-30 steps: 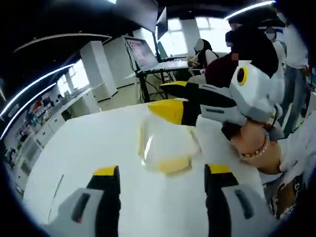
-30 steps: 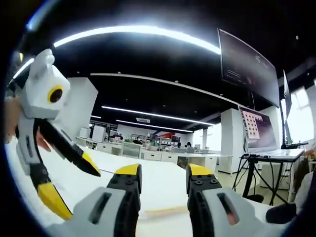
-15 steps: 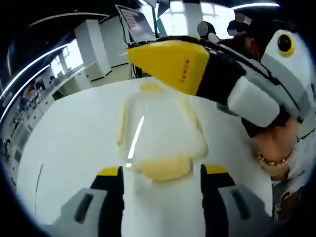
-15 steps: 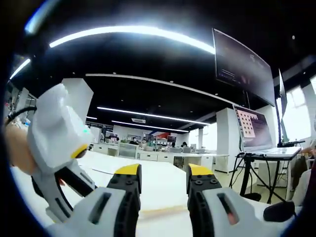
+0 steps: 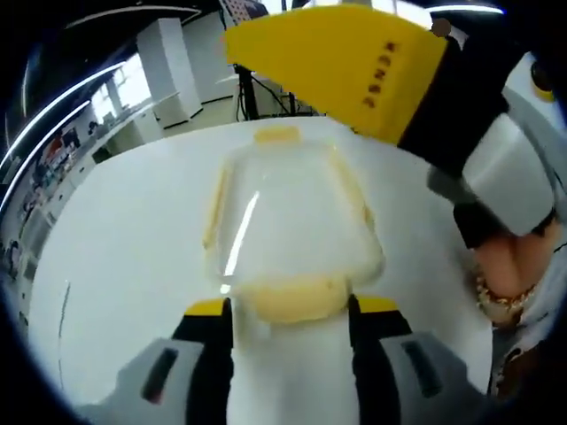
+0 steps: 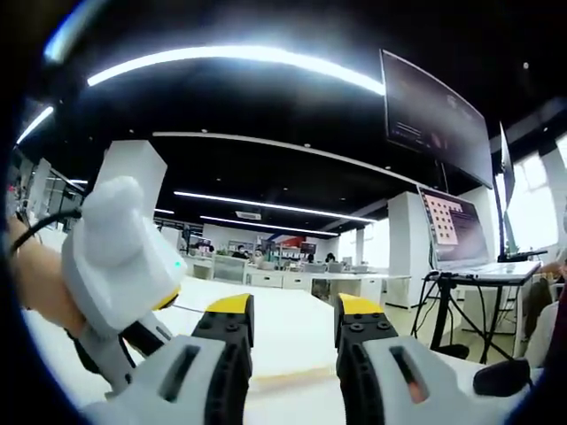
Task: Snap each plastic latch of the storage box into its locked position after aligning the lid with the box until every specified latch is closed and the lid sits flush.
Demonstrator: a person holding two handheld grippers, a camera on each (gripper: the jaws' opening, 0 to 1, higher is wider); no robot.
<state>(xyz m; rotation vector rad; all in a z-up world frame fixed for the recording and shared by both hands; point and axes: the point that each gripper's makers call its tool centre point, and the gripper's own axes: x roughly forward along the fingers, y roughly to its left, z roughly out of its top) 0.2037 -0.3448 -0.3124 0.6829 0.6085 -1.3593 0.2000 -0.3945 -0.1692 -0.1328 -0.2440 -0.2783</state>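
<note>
Storage box (image 5: 288, 221): clear plastic, lid on, pale yellow latches. It sits on the white surface (image 5: 115, 266), mid-frame in the left gripper view, right ahead of the left tongs (image 5: 290, 310). Long axis runs straight away from the left tongs, near end to far end. Near latch (image 5: 288, 297) faces the left tongs and lies between their two tips. Far latch (image 5: 276, 135) points away, toward the room. Side latches run along both long edges; left side one (image 5: 213, 217) is readable, the right side is glare-blurred.

Left tongs: spread, a tip on either side of the near latch, apparently not yet clamped on it. Right tongs (image 6: 290, 320): spread, nothing between them. In the left gripper view they come in from the upper right, held over the far right part of the box, big yellow tip (image 5: 341, 66) above the lid. Can't tell if it touches.

Judged step: closing the near latch. To do it well, check that the lid sits square on the rim first, steady the lid from above with the right tongs, then push the latch flap flat against the box wall, working along the box's long axis, not sideways, so the box doesn't skate on the smooth surface. Whether any latch is already locked is too blurred to tell.
</note>
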